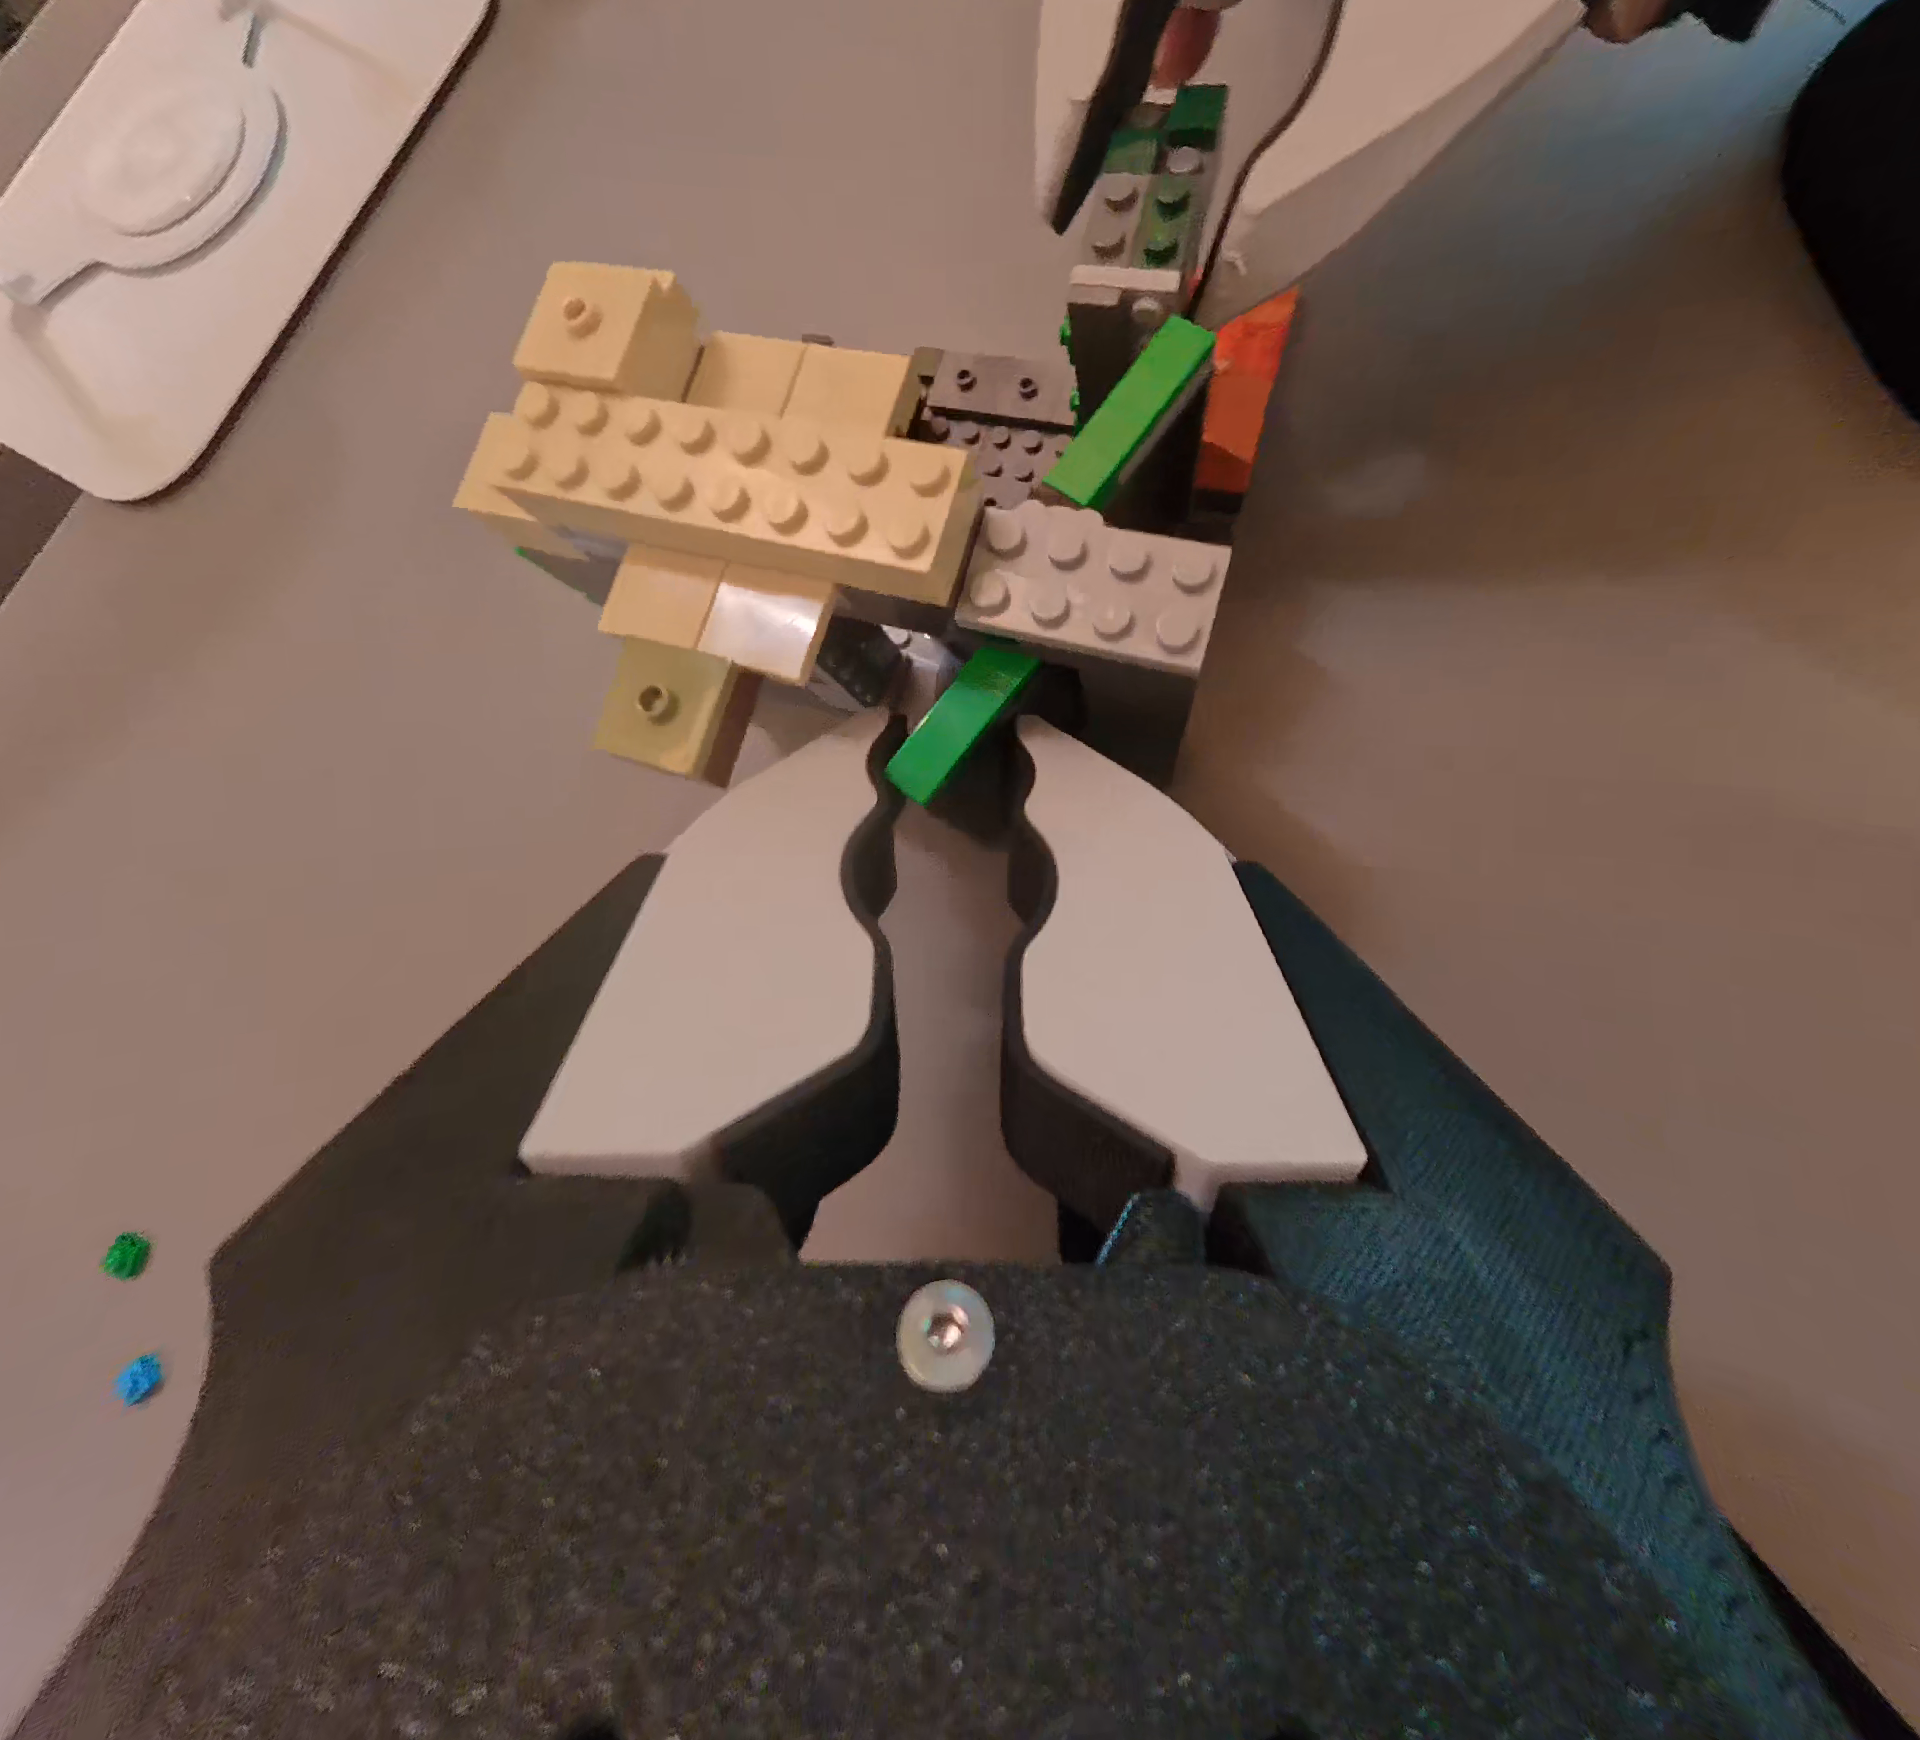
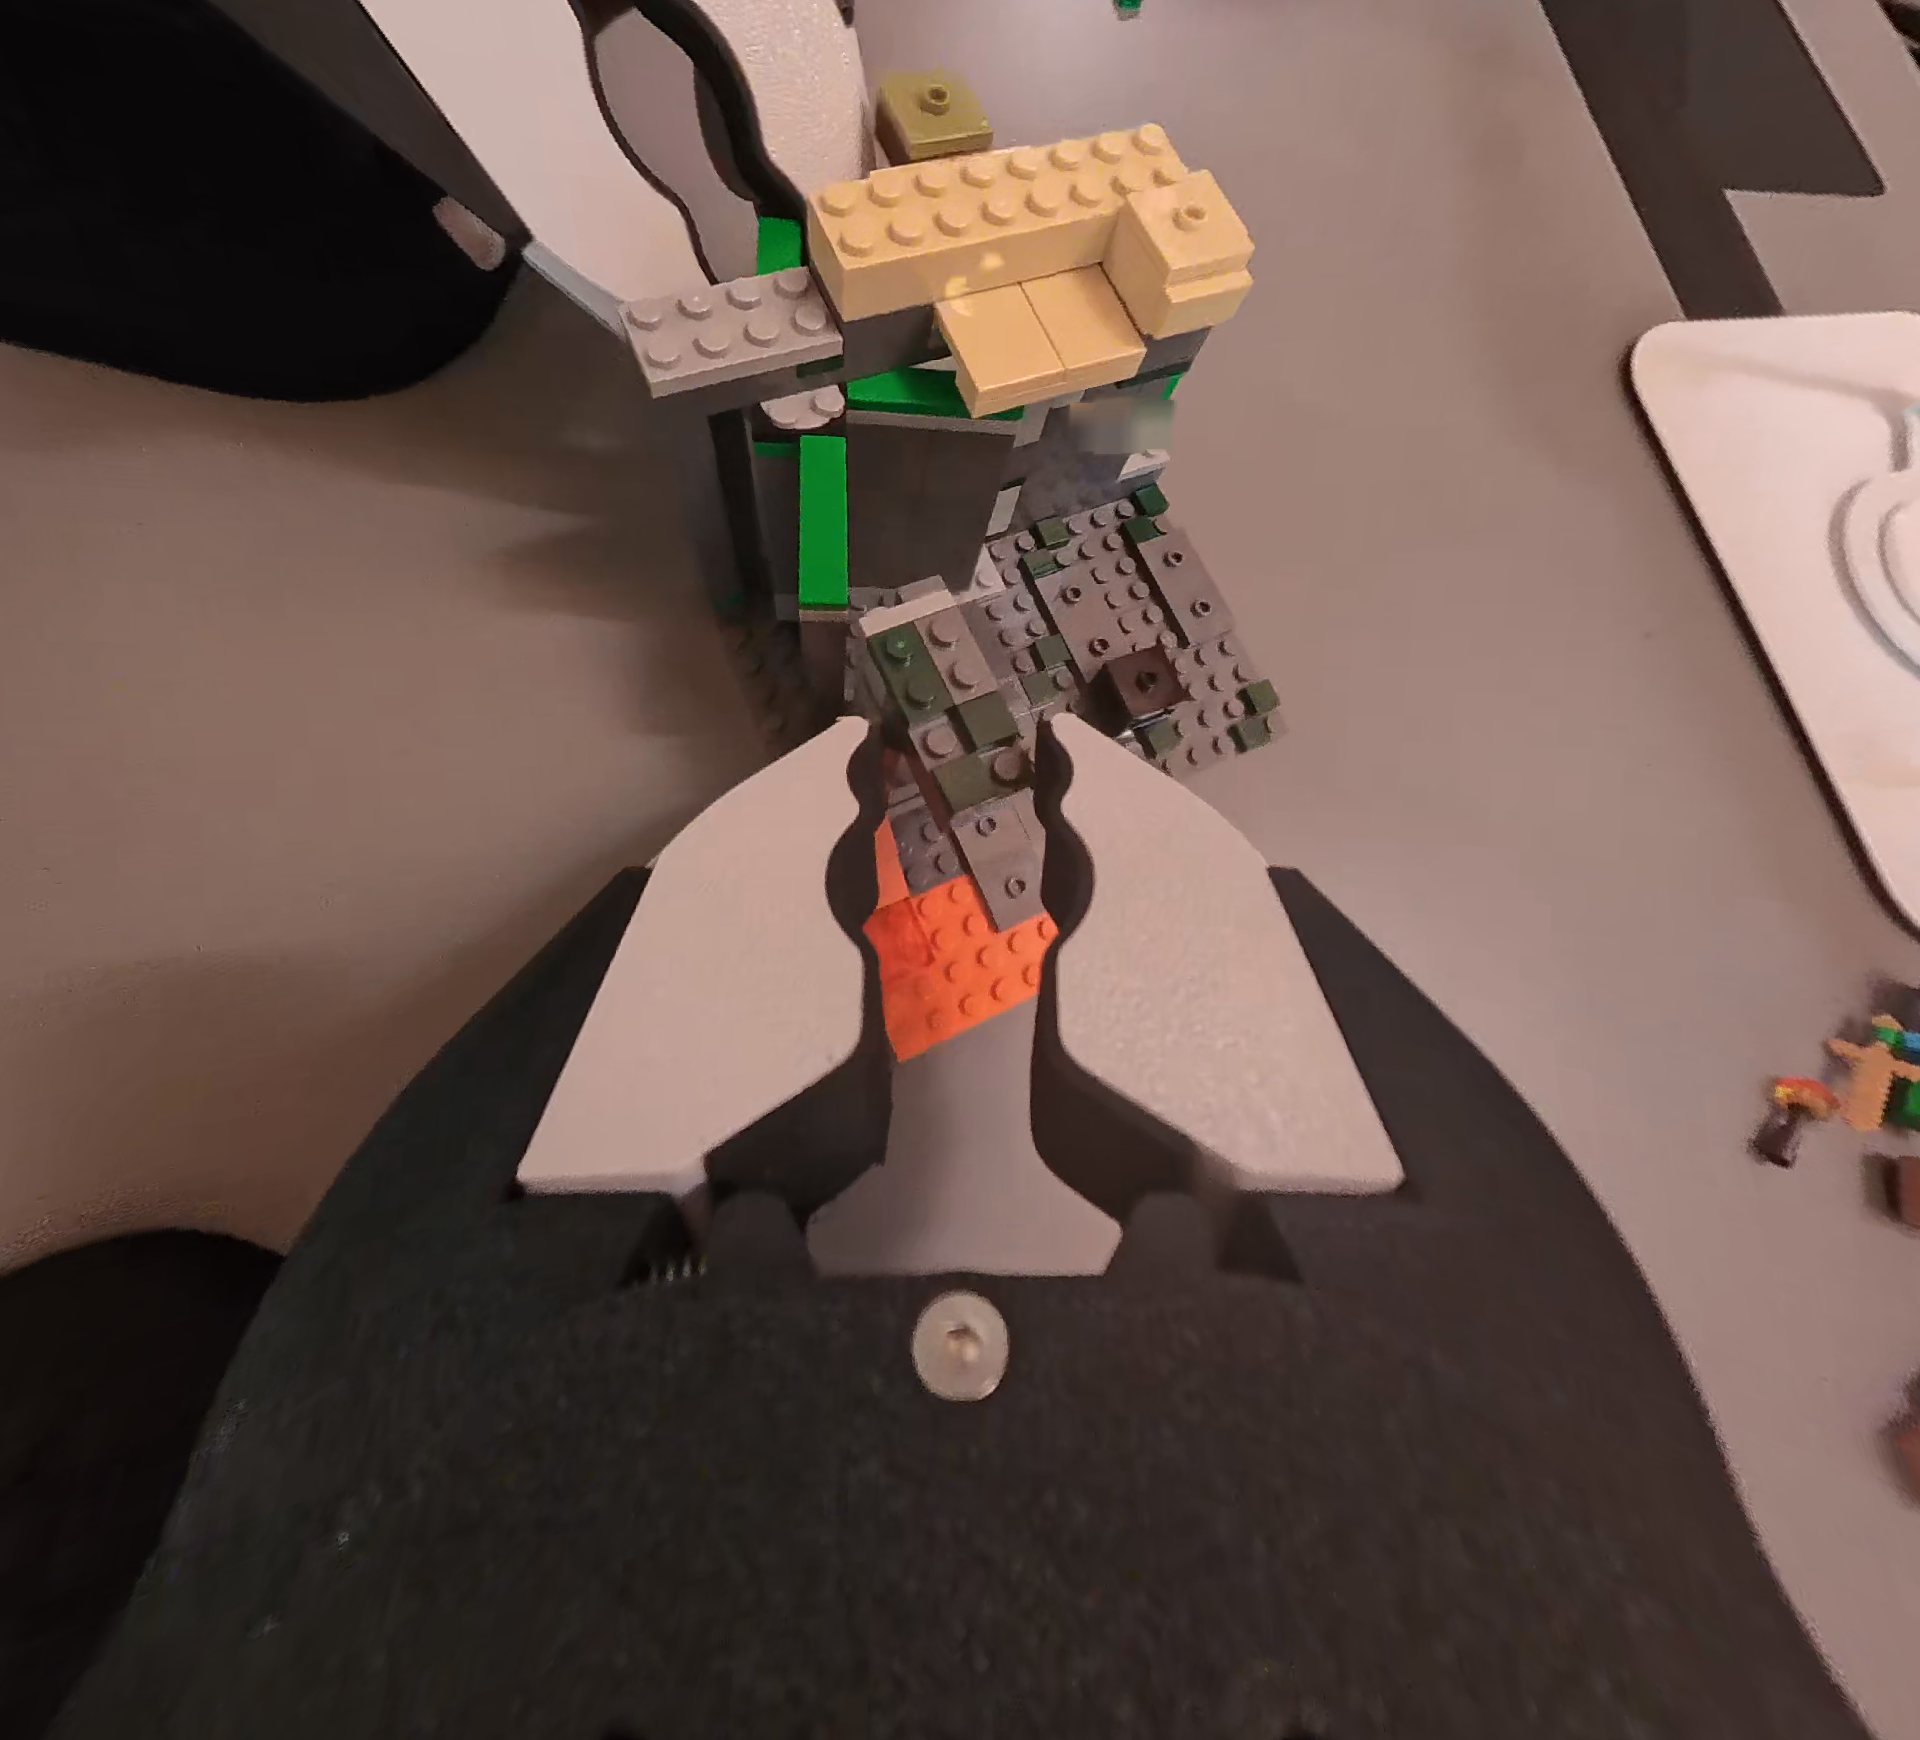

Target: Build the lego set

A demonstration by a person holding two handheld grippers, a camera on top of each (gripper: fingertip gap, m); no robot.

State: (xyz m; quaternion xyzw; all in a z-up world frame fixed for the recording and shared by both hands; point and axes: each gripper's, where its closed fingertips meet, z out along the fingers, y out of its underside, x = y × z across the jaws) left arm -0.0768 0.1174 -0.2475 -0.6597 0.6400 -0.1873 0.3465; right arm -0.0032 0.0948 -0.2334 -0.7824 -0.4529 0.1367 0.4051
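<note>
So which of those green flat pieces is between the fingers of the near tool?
The lower green tile, slanted below the grey studded brick, sits between the left gripper's fingers. The other green tile leans higher up, beyond that brick.

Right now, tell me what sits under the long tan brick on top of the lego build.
Under the long tan brick, smooth tan tiles, dark grey walls and green pieces show. Its underside and the studs holding it are hidden.

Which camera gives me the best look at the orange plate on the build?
The right wrist view: the orange plate lies studs-up between the right gripper fingers, in sharp focus. The left wrist view catches only an orange sliver behind the green tile, partly hidden by the build.
</note>
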